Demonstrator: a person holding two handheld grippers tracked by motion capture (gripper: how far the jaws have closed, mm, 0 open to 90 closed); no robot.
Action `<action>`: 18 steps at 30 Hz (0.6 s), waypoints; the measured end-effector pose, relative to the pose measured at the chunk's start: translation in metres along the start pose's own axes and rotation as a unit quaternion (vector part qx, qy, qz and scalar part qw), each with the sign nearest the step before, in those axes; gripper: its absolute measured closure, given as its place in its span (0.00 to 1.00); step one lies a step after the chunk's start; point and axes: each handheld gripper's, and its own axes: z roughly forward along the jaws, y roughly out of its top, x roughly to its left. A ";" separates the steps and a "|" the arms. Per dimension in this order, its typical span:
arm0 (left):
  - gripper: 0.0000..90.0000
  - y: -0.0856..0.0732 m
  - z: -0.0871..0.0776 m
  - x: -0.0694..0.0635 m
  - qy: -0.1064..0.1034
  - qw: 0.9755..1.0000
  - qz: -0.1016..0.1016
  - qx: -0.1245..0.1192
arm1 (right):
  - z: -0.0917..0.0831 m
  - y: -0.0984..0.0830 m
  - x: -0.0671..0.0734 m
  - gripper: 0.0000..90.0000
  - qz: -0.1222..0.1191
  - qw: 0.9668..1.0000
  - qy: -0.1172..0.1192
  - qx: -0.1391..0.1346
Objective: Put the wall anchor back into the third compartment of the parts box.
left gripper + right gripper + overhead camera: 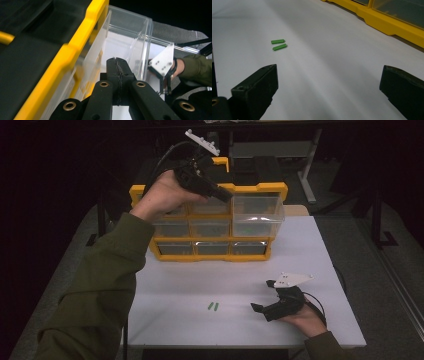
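My left hand-held gripper (224,195) clenched, empty, tips at pulled-out clear drawer (257,212), top right of organizer (212,254). My right hand-held gripper (263,296) released, resting low on tabletop (310,250). Two green strips (278,44) lie at its 11 o'clock, side by side, long axes running across jaws; right hand nearer.

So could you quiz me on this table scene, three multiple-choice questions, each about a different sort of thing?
1. Where do the green strips lie?
A. in a drawer
B. on the white table
C. in a claw

2. How many green strips are there?
A. two
B. four
C. six

3. How does the right claw stand?
A. shut on a strip
B. shut, empty
C. open, empty

Answers: 1 B, they rest on bare tabletop in front of the yellow drawer cabinet. 2 A, the right gripper view shows a pair side by side. 3 C, its jaws stand wide apart with nothing between.
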 end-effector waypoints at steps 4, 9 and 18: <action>1.00 -0.014 -0.003 0.000 0.004 1.000 0.001 0.002 | 0.000 0.000 0.000 0.01 0.001 1.000 0.000 0.000; 1.00 -0.031 -0.001 -0.001 0.004 1.000 -0.006 0.005 | 0.001 0.000 0.001 0.01 0.002 1.000 -0.001 0.001; 0.90 -0.061 0.013 -0.004 0.013 1.000 -0.017 0.013 | 0.001 0.000 0.001 0.01 0.000 1.000 -0.002 0.004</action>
